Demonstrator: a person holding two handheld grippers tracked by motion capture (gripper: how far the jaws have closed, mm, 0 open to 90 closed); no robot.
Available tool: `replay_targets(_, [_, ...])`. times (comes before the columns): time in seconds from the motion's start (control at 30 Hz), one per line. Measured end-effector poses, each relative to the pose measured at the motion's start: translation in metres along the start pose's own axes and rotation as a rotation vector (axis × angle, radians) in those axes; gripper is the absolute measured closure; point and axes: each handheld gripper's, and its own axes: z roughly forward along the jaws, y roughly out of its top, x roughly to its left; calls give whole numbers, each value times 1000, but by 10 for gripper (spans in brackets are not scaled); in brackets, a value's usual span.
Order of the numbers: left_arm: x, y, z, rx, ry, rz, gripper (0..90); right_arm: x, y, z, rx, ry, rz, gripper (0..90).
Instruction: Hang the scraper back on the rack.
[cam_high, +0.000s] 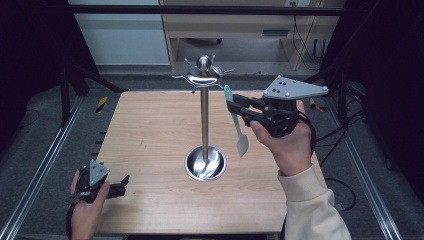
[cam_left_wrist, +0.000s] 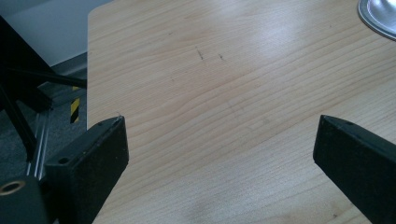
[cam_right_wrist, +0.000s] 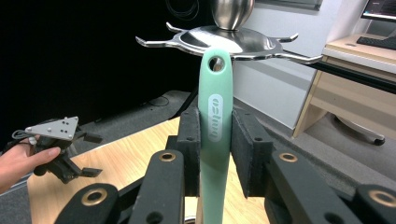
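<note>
A steel utensil stand (cam_high: 204, 120) rises from a round dish base (cam_high: 205, 164) at mid-table, with curved hooks around its domed top (cam_right_wrist: 224, 39). My right gripper (cam_high: 231, 106) is shut on the green handle of a spatula (cam_right_wrist: 215, 116), held upright with its pale blade (cam_high: 242, 144) hanging down. The handle's hanging hole (cam_right_wrist: 215, 63) sits just below and in front of the hook ring. My left gripper (cam_high: 123, 184) rests at the table's near left edge, its jaws wide open over bare wood (cam_left_wrist: 224, 116) with nothing between them.
The wooden table (cam_high: 150, 130) stands inside a dark metal frame with rails on both sides. A wooden desk (cam_right_wrist: 355, 93) and cables lie beyond the far edge. The stand's dish rim (cam_left_wrist: 378, 21) shows at the upper right of the left gripper view.
</note>
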Motion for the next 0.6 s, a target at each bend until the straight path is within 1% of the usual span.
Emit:
replay_targets(0.13, [0,0,0,-1,-2,-1,31,0,0,2,7,-8,6,740])
replay_targets(0.27, [0,0,0,-1,-3,-2,31,1,0,5,17,-17,0,740])
replay_targets(0.6, [0,0,0,2,-4,3,32,0,0,12,11,-19,11,740])
